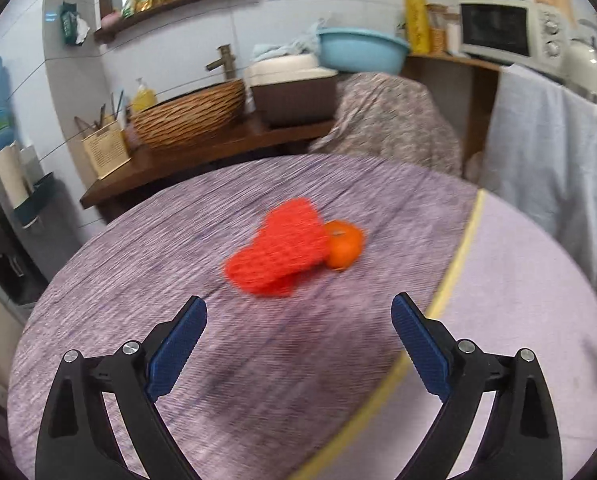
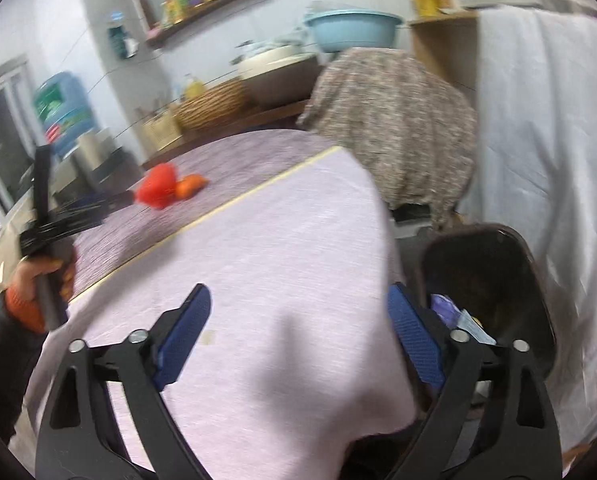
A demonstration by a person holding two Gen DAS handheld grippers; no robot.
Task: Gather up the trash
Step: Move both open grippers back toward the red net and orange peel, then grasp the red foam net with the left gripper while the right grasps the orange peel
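Beside the table, a dark bin holds wrappers

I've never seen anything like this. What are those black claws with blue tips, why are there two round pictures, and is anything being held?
No robot here: a person carries a hand-held claw in each hand, each with a wide-angle camera looking along its fingers. One picture comes from the left gripper, the other from the right gripper. Both stand open and hold nothing. On the cloth-covered table lie a red foam net and an orange fruit, touching each other. The right view also shows the person's left hand gripping its tool, and a dark bin beside the table with scraps inside.
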